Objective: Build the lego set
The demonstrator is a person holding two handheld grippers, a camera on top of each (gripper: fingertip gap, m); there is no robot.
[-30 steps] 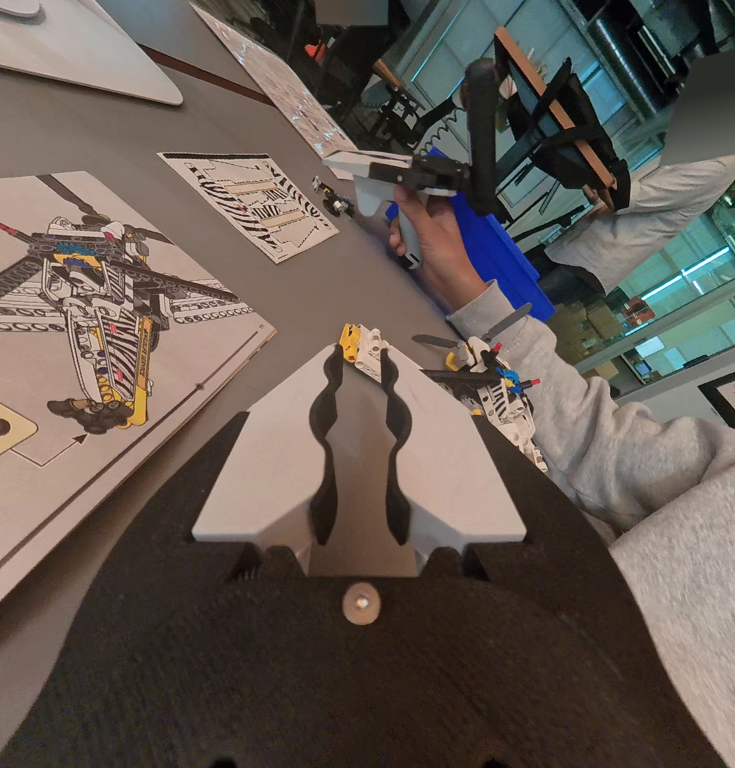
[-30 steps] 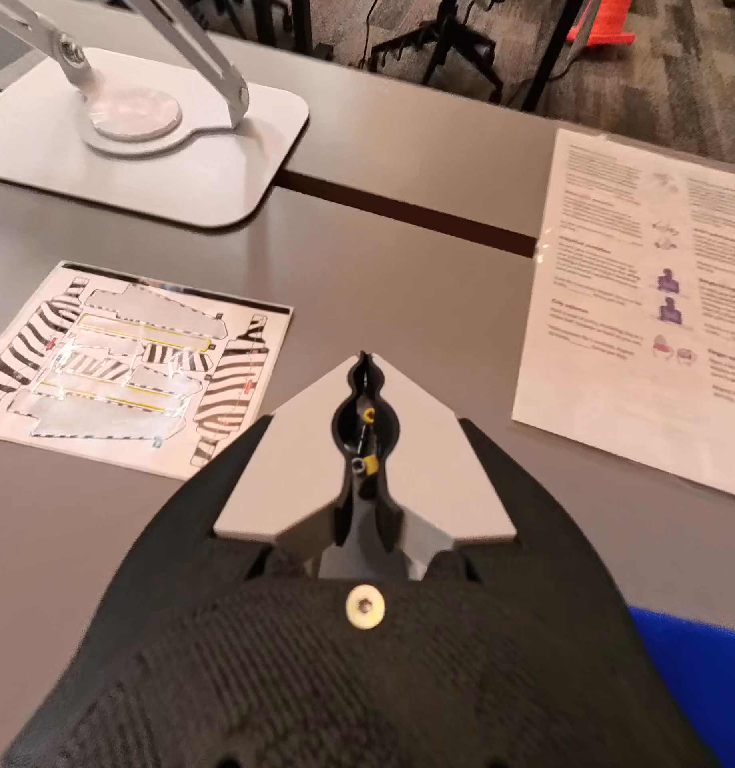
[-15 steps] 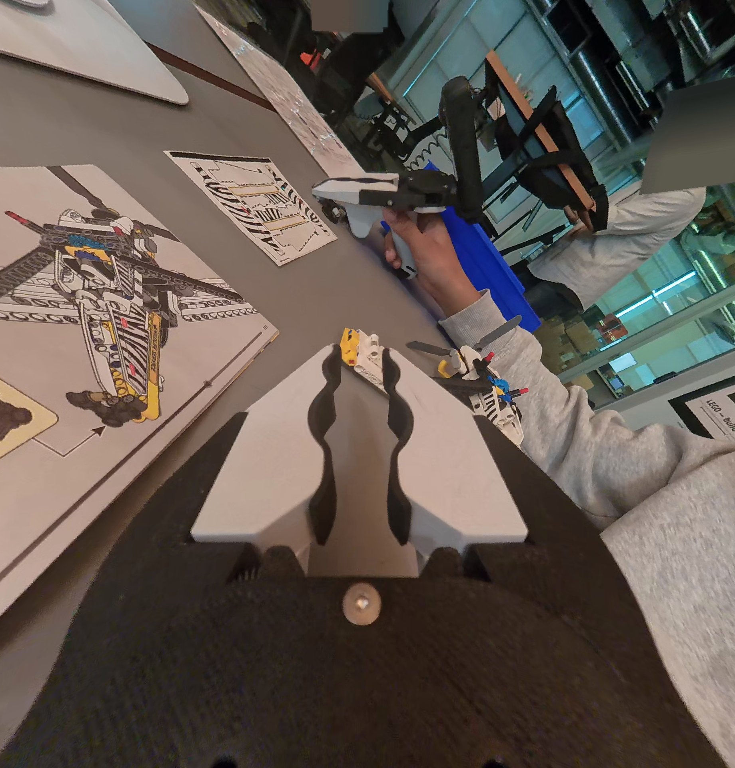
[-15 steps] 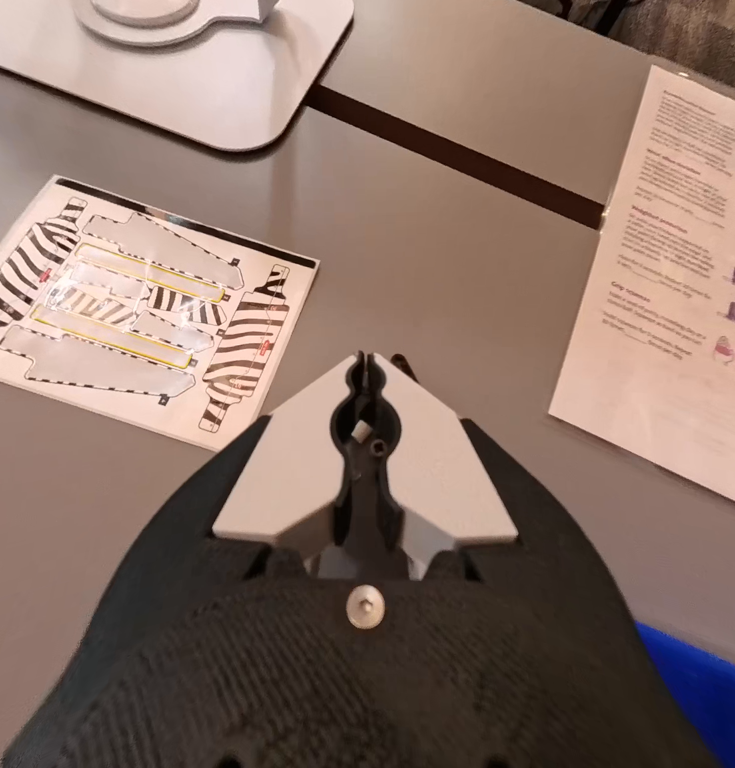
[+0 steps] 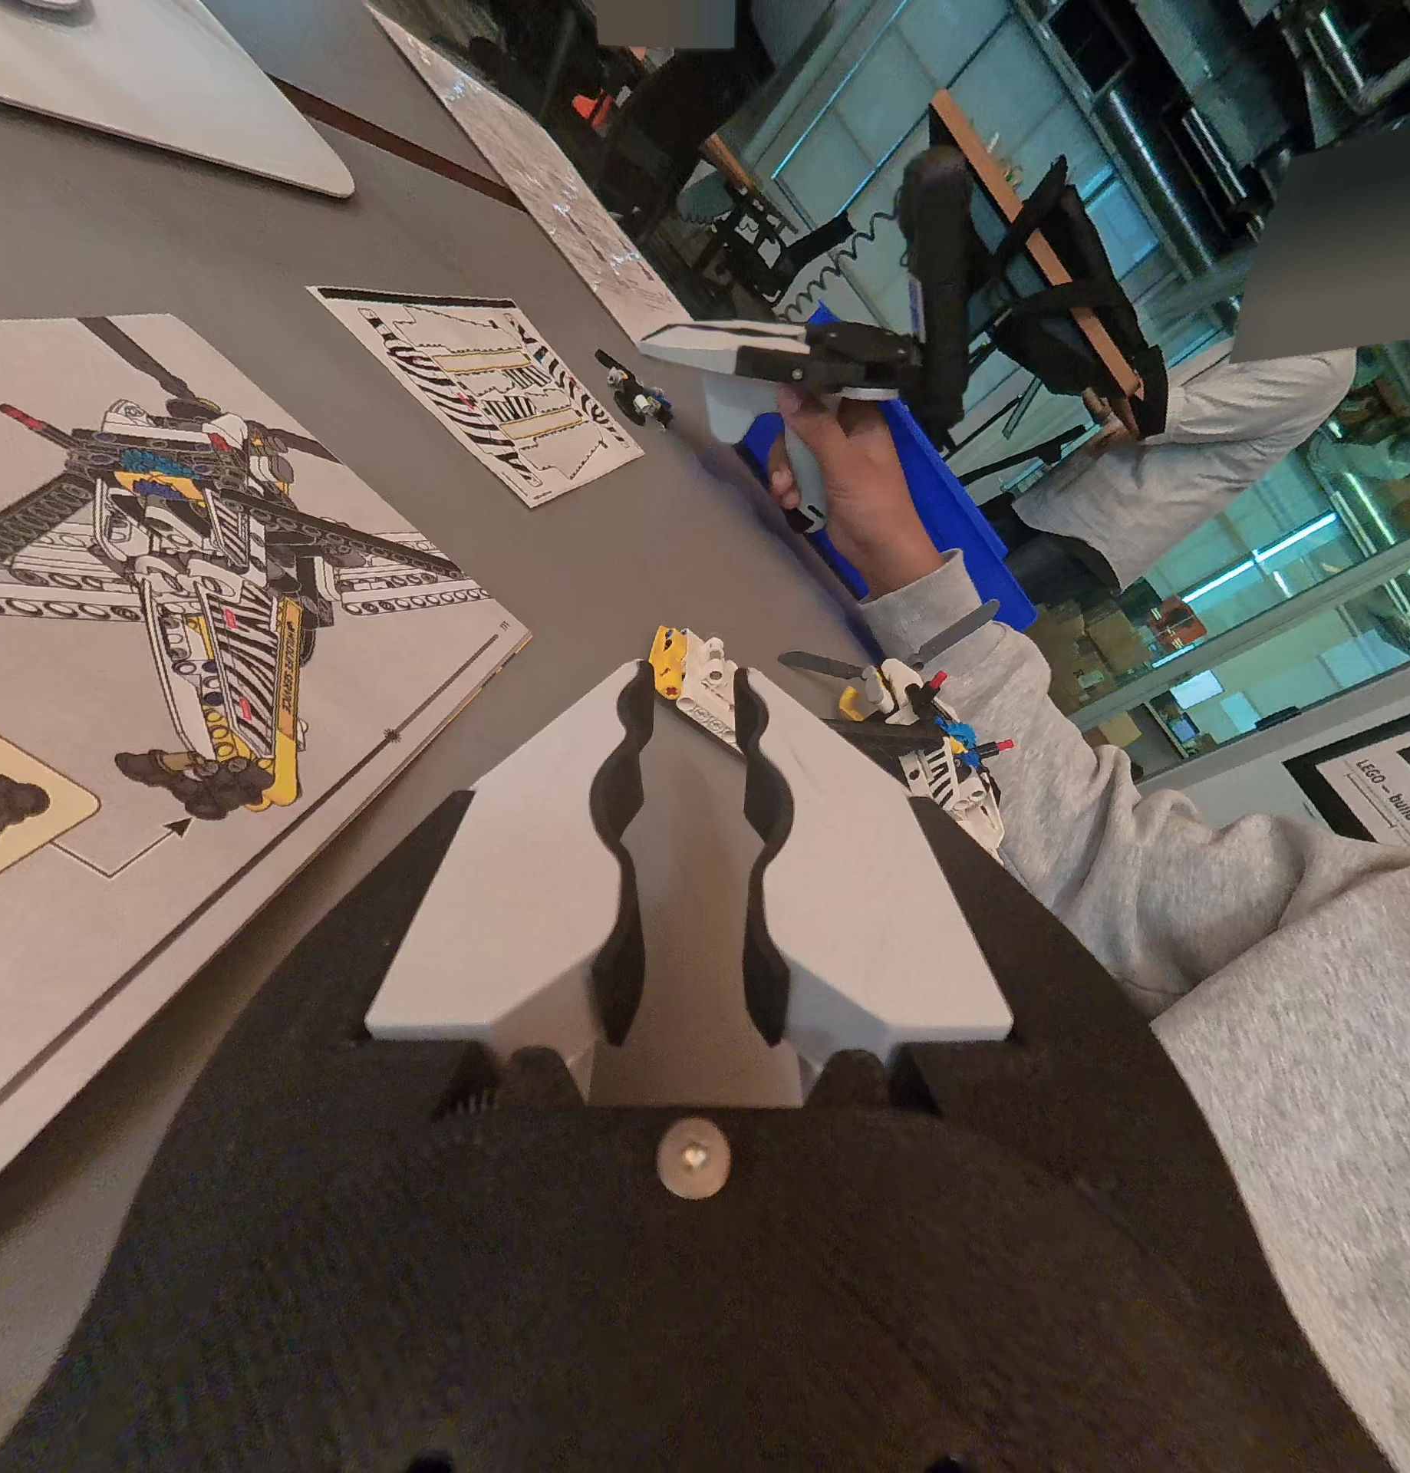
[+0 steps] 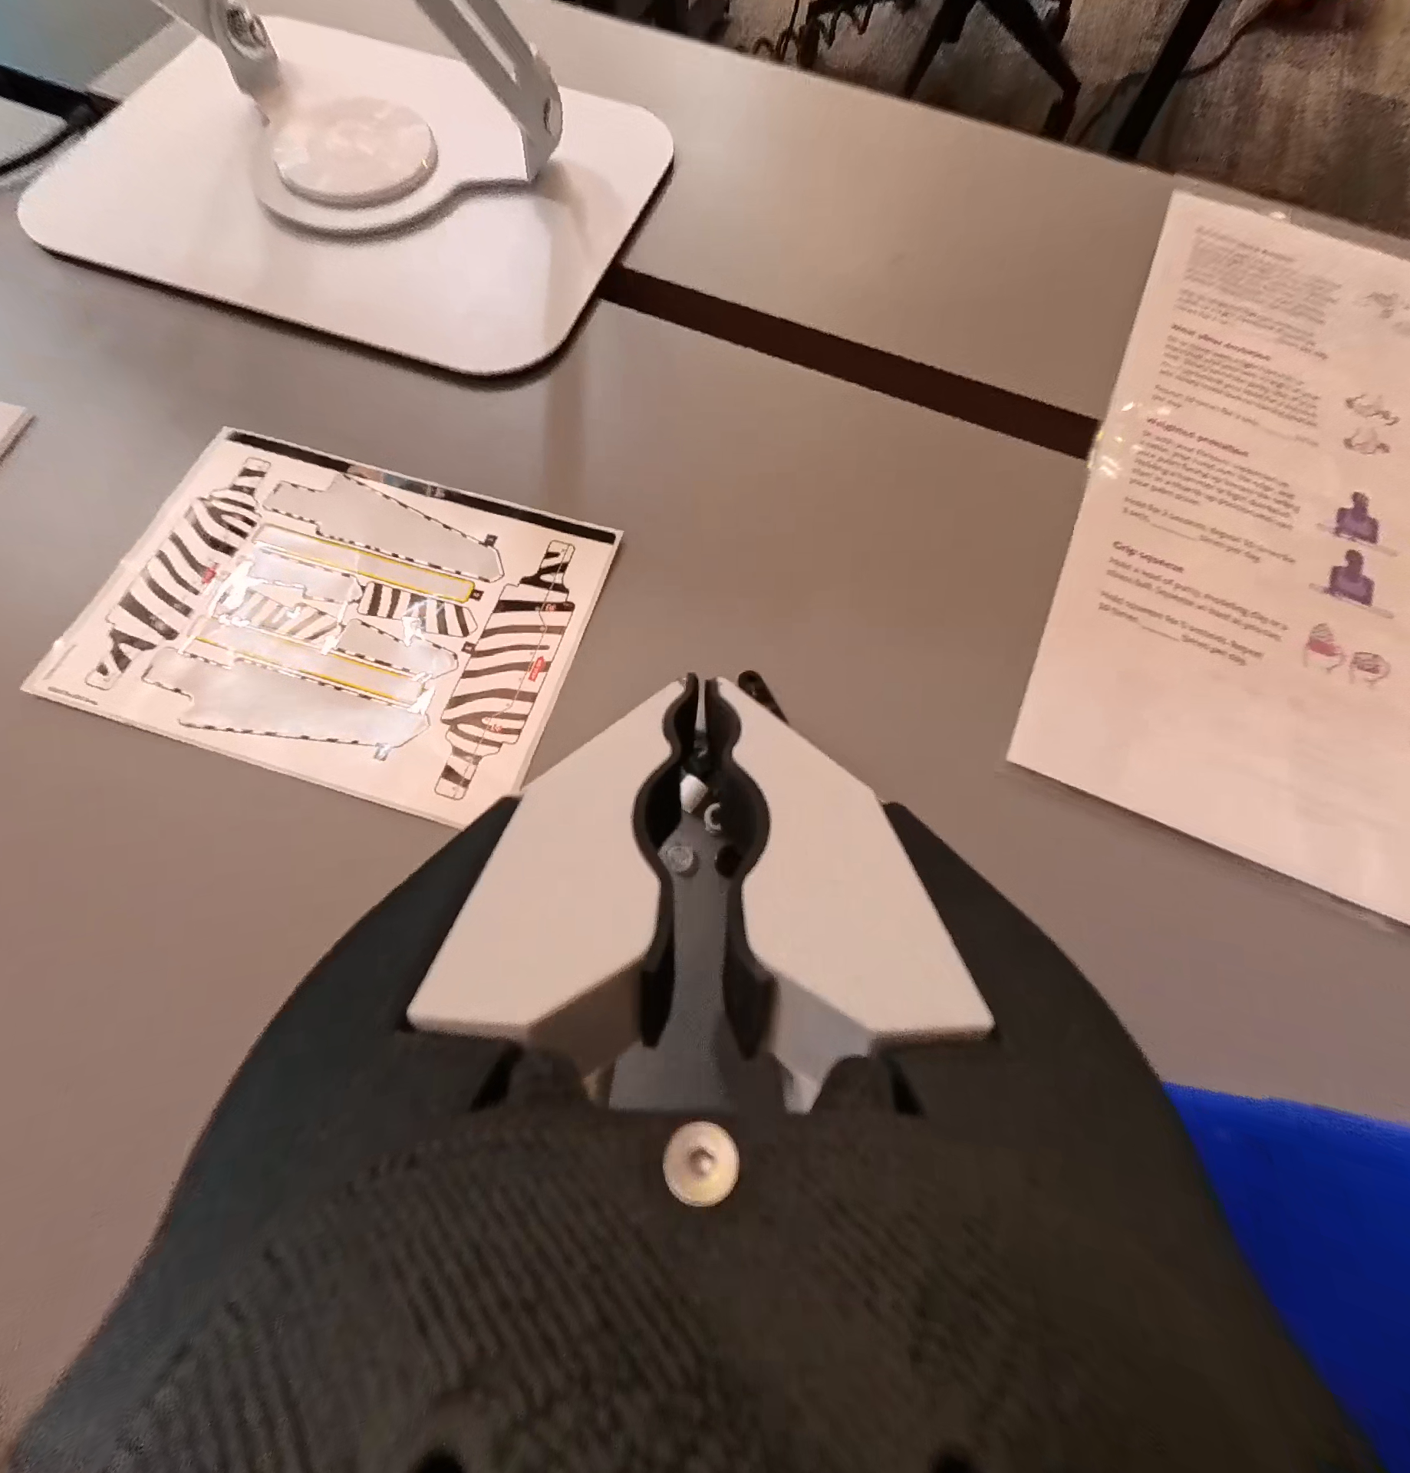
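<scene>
Up close, the left hand-held gripper [image 5: 694, 677] clamps the yellow-and-white nose of the lego model [image 5: 937, 753], which lies on the grey tabletop [image 5: 622, 558] beside the instruction booklet [image 5: 168, 598]. Over the small lego piece [image 5: 638, 394], the right hand-held gripper [image 6: 702, 687] is drawn almost closed, seemingly gripping nothing.

Bare table [image 6: 765, 494] lies between sticker sheet [image 6: 327, 622] and laminated page [image 6: 1244, 598].

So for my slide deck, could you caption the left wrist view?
Left gripper holds a yellow-and-white lego piece beside the instruction booklet.
</scene>
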